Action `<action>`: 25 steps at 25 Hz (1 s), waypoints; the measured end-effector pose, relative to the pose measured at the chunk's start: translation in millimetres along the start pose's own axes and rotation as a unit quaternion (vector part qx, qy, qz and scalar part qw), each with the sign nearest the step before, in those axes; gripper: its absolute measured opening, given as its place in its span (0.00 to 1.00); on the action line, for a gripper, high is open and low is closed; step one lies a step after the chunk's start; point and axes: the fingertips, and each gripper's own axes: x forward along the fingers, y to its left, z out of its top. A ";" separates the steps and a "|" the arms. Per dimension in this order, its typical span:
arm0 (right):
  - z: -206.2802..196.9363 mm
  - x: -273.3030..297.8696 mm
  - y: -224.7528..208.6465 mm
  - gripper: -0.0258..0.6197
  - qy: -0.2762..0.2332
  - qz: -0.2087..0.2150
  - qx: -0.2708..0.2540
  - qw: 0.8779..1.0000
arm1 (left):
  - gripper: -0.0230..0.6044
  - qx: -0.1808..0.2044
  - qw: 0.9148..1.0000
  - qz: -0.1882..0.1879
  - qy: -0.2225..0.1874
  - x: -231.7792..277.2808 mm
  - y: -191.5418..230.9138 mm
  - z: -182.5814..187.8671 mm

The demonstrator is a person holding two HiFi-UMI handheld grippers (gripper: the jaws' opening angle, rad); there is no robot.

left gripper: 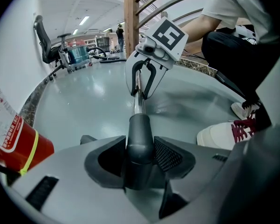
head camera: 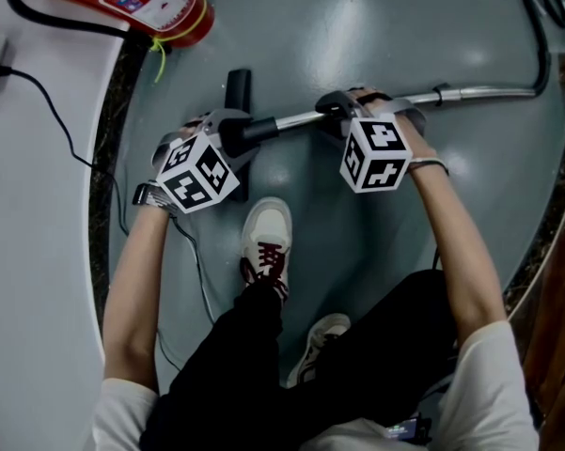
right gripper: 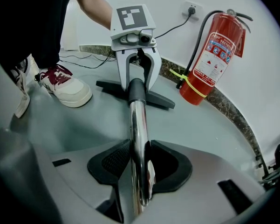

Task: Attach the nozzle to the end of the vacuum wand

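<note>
The dark floor nozzle (head camera: 238, 90) lies on the grey floor, and its grey neck (left gripper: 139, 141) points along the chrome wand (head camera: 470, 92). My left gripper (head camera: 227, 137) is shut on that neck; in the left gripper view (left gripper: 140, 155) both pads press on it. The wand's end (right gripper: 136, 107) runs into the neck's collar (right gripper: 136, 90). My right gripper (head camera: 343, 111) is shut on the wand a little further along, and the chrome tube (right gripper: 140, 143) lies between its pads (right gripper: 140, 164). Each gripper shows in the other's view, the left gripper (right gripper: 136, 76) and the right gripper (left gripper: 143, 83).
A red fire extinguisher (head camera: 150, 3) stands by the white wall, close to the nozzle. A black cable (head camera: 47, 101) trails along the wall and floor. The person's shoes (head camera: 266, 242) stand just below the wand. The wand's hose (head camera: 542, 26) curves off at top right.
</note>
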 end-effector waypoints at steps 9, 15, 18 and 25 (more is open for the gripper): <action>-2.3 5.0 -3.4 0.28 -0.004 -0.009 0.006 1.000 | 0.34 0.002 1.000 0.004 0.002 3.6 5.7 -2.2; -3.5 6.0 -2.7 0.28 -0.021 -0.011 0.021 0.999 | 0.35 -0.022 1.000 0.009 -0.012 5.4 6.6 -0.3; -4.1 5.3 -4.0 0.28 -0.031 -0.015 0.034 0.999 | 0.36 -0.046 0.998 0.008 -0.033 2.7 10.0 7.0; -8.2 -5.0 -4.9 0.31 -0.058 -0.017 0.087 0.994 | 0.36 -0.071 0.995 0.008 -0.070 -5.8 12.7 23.6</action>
